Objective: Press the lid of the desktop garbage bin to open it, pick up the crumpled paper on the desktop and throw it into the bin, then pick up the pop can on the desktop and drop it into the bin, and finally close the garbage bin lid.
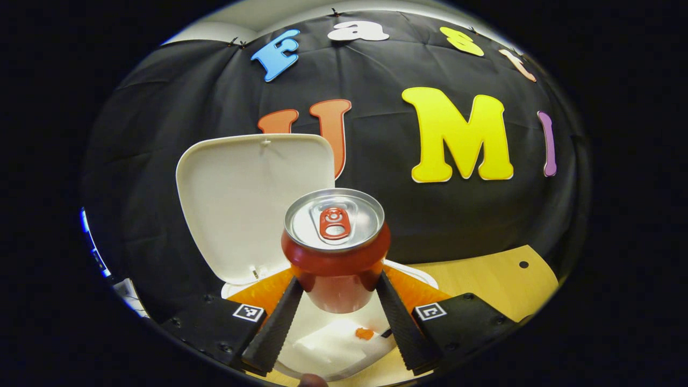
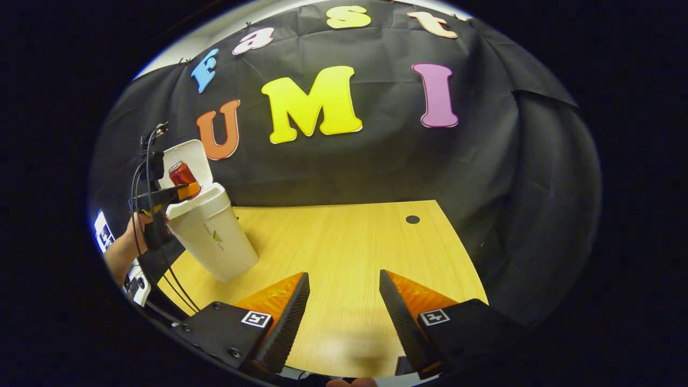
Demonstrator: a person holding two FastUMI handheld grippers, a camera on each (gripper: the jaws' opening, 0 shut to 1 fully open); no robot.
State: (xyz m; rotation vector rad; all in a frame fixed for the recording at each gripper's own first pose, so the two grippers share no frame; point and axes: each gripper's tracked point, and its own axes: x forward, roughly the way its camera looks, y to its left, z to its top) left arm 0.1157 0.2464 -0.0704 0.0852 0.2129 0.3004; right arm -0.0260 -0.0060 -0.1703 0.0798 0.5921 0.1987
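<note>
In the left gripper view, the left tool (image 1: 337,290) clamps the upright pop can (image 1: 334,247) above the open bin (image 1: 333,338), lid (image 1: 252,204) raised behind. The right gripper view has the right tool (image 2: 344,285) spread wide over the bare counter (image 2: 344,242), the bin's outside farther off.

Wall: black cloth (image 2: 376,161) hung behind and to the right of the table, creased, falling in folds at the right side.
Cloth top: pinned by small clips (image 1: 335,12) along its upper edge.
Above cloth: strip of pale wall (image 1: 279,13) showed.
Table: light wood-grain top (image 2: 344,242), its far edge touching the cloth.
Table detail: one small dark round hole (image 2: 413,219) near the far right corner.
Light: even, soft sheen on the wood.
</note>
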